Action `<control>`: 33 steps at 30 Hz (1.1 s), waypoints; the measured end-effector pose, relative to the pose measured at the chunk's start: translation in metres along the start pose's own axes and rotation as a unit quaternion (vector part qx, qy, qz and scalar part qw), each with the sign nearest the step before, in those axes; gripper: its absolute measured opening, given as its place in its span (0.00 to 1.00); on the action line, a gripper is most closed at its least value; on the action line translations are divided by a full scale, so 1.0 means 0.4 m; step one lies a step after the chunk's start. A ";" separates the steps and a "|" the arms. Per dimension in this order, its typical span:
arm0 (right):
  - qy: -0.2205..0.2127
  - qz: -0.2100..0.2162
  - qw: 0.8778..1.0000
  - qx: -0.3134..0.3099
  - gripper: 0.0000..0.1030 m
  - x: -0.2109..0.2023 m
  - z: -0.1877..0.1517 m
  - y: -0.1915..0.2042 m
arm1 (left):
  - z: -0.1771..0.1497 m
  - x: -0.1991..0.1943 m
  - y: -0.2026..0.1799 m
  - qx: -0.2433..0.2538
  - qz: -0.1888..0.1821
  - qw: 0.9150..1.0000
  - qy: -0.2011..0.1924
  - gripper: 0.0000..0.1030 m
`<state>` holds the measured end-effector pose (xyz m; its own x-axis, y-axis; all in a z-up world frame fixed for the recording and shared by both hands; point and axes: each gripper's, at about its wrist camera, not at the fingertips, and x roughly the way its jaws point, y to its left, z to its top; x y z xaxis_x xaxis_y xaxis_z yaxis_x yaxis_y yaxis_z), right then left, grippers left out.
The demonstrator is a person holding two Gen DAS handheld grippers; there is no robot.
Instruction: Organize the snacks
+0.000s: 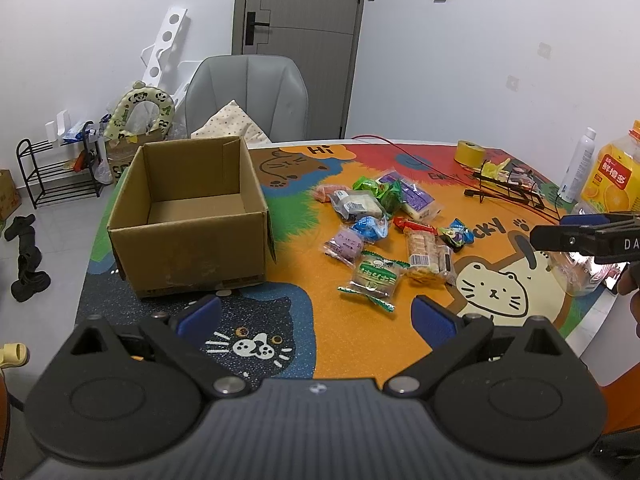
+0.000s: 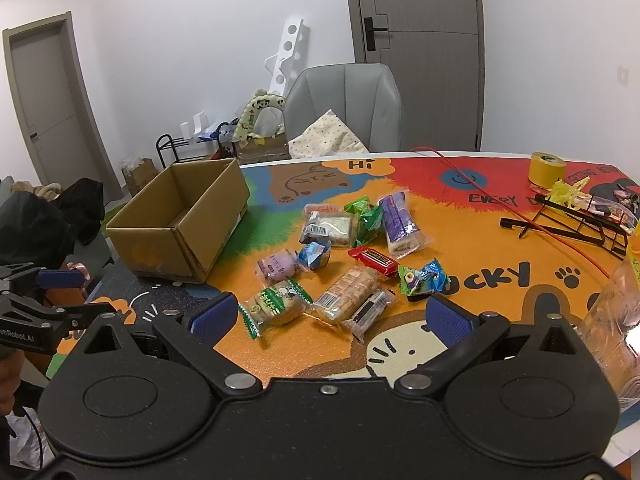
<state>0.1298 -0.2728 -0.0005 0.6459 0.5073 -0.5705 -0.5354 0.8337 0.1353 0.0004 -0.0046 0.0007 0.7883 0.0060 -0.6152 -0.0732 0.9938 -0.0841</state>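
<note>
Your left gripper (image 1: 316, 312): jaws wide, empty | your right gripper (image 2: 328, 316): wide, empty | snacks (image 1: 380, 224) mid-frame | cardboard box (image 1: 192, 216) centre-left, open.

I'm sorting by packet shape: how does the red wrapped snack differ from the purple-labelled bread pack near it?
The red wrapped snack is small, flat and opaque; the purple-labelled bread pack is much longer, thicker and partly clear, showing pale bread. The red one lies nearer the cameras, mid-pile, while the purple one lies at the pile's far side. Both lie loose on the mat, outside the cardboard box.
</note>
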 end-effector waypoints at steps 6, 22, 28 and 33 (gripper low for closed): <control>0.001 -0.001 1.000 0.000 1.00 0.002 -0.002 -0.002 | 0.000 0.000 0.000 0.000 0.000 1.000 0.000 0.98; 0.004 -0.002 1.000 -0.003 1.00 0.037 0.000 0.000 | 0.030 0.021 -0.010 0.008 0.014 1.000 -0.007 0.98; 0.006 -0.009 1.000 0.004 1.00 0.058 -0.001 -0.013 | 0.037 0.039 -0.016 0.007 0.010 1.000 -0.010 0.98; 0.010 -0.011 1.000 0.016 1.00 0.075 -0.009 -0.035 | 0.034 0.074 -0.024 0.002 0.006 1.000 -0.003 0.98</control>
<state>0.1548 -0.2699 -0.0225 0.6465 0.4845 -0.5893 -0.5037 0.8512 0.1473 0.0327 -0.0126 -0.0060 0.7915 0.0178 -0.6109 -0.0799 0.9940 -0.0747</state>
